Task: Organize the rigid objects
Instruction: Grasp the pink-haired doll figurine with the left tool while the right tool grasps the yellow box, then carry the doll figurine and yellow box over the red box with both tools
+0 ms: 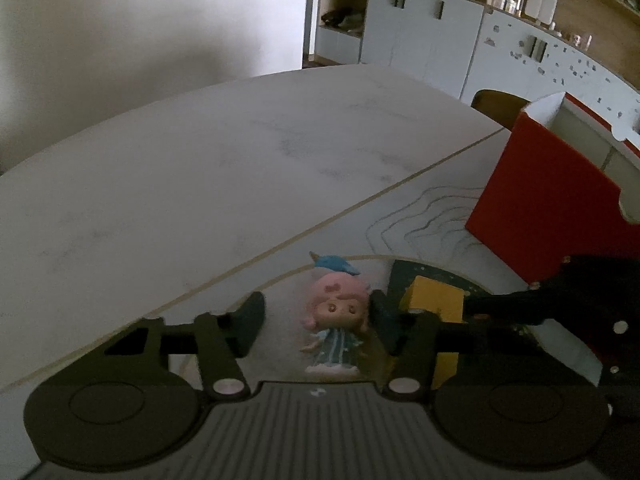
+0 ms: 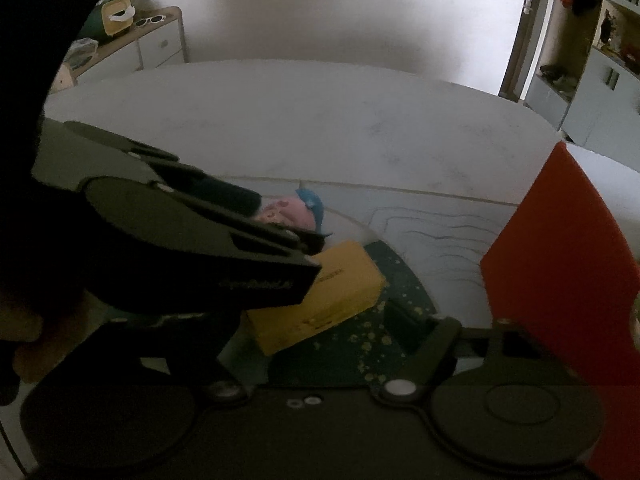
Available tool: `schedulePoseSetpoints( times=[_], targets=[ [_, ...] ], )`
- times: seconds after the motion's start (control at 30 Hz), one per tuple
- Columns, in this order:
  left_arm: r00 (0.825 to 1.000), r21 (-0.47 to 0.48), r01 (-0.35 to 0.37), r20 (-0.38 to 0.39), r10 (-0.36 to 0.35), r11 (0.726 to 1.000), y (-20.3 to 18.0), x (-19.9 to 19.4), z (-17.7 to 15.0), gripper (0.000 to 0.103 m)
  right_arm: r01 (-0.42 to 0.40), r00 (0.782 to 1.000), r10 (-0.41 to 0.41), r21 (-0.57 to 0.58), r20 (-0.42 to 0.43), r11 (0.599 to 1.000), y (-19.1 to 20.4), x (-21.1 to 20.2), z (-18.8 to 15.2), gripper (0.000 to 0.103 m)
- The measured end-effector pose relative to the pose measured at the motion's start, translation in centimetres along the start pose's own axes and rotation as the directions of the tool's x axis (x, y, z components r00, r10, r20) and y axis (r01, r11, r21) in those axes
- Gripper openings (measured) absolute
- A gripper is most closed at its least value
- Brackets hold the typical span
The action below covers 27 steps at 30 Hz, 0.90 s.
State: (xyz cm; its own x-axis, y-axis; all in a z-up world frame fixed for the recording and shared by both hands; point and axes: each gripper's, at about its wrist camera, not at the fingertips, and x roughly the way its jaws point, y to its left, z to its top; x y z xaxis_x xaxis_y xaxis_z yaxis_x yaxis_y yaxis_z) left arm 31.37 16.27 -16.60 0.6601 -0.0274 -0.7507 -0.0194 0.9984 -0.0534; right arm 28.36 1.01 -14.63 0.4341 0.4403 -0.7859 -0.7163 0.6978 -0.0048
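Note:
A small doll (image 1: 338, 312) with pink hair, a blue hat and a blue dress stands upright on the table between the fingers of my left gripper (image 1: 316, 316). The right finger is close against its head and the left finger stands apart from it, so the gripper is open. In the right wrist view the left gripper (image 2: 284, 220) covers most of the doll (image 2: 294, 210). A yellow box (image 2: 320, 300) lies on a dark speckled mat (image 2: 360, 348) between the fingers of my right gripper (image 2: 320, 314). That gripper is open; its right finger (image 2: 404, 316) is clear of the box, its left finger is hidden.
A red open-topped carton (image 1: 540, 200) stands upright at the right, close to the yellow box (image 1: 436, 304). The white marble table (image 1: 200, 180) stretches far and left. Cabinets and shelves (image 1: 440, 40) line the room behind; a sideboard (image 2: 160, 44) is at the far left.

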Motion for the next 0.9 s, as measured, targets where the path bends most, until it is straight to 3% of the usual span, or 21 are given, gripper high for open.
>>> schedulePoseSetpoints(
  times=[0.13, 0.4, 0.5, 0.63, 0.9],
  targets=[
    [1.000, 0.053, -0.027, 0.005, 0.026, 0.998, -0.8, 0.0, -0.2, 0.036, -0.009, 1.000, 0.009, -0.013, -0.002, 1.000, 0.0, 0.5, 0.0, 0.077],
    [1.000, 0.017, -0.028, 0.010, 0.027, 0.999, 0.3, -0.3, -0.3, 0.036, -0.023, 0.999, 0.025, -0.064, 0.031, 0.998, -1.0, 1.3, 0.2, 0.089],
    [1.000, -0.016, -0.023, 0.006, 0.023, 1.000, 1.0, -0.4, -0.2, 0.036, -0.032, 0.998, 0.036, -0.088, 0.045, 0.996, -1.4, 1.4, 0.2, 0.087],
    [0.999, -0.022, -0.042, 0.002, 0.042, 0.999, 1.5, -0.5, -0.3, 0.036, -0.062, 0.997, 0.067, -0.101, 0.049, 0.993, -1.4, 1.0, 0.1, 0.072],
    [0.998, -0.062, -0.060, 0.000, 0.060, 0.996, 2.0, -1.3, -0.3, 0.036, -0.050, 0.998, 0.055, -0.115, 0.041, 0.992, -1.0, -0.8, -0.4, 0.071]
  ],
)
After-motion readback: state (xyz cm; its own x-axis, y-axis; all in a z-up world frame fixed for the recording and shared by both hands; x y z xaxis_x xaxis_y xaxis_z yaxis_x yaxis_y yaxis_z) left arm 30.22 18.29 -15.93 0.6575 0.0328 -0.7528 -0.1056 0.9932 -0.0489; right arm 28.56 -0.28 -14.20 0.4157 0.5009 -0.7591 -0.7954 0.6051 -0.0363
